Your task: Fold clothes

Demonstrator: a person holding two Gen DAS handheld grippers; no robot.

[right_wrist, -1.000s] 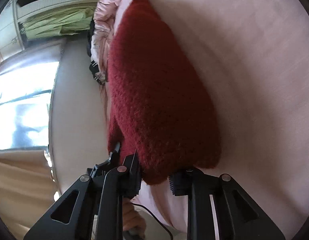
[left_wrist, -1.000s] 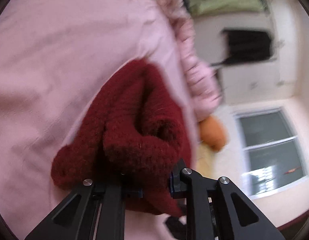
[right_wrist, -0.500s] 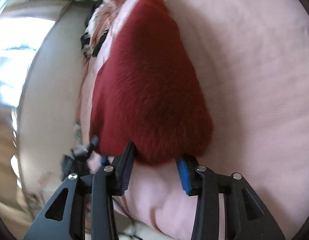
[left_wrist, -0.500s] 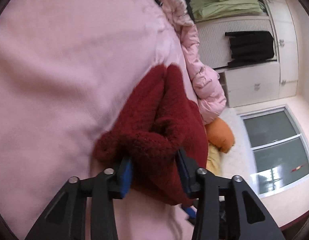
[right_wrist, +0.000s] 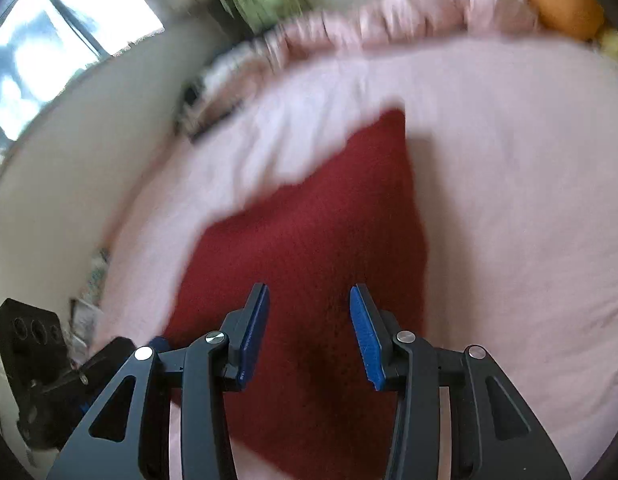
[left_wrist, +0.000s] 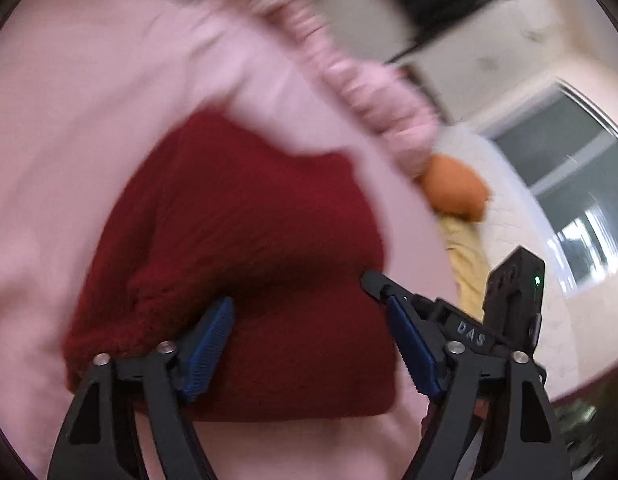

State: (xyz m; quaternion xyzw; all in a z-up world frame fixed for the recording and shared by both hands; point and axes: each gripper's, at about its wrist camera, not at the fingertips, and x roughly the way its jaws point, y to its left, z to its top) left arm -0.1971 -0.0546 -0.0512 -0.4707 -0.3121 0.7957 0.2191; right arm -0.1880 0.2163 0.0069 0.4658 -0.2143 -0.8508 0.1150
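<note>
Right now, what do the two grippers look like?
Both grippers, the left and the right, are matte black, with triangular cut-outs, silver round screw heads and ribbed blue pads on the jaws. In the left view the other gripper bears pale letters, and a black box on it shows a small green light.

Letters "DAS" stand in pale relief on the black right gripper (left_wrist: 393, 292) body, lower right of the left-wrist view. No other text is legible.

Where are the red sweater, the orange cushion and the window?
red sweater (left_wrist: 249, 248), left wrist view, middle of the knit.
orange cushion (left_wrist: 455, 190), left wrist view, its centre.
window (right_wrist: 49, 52), right wrist view, bright pane.
</note>
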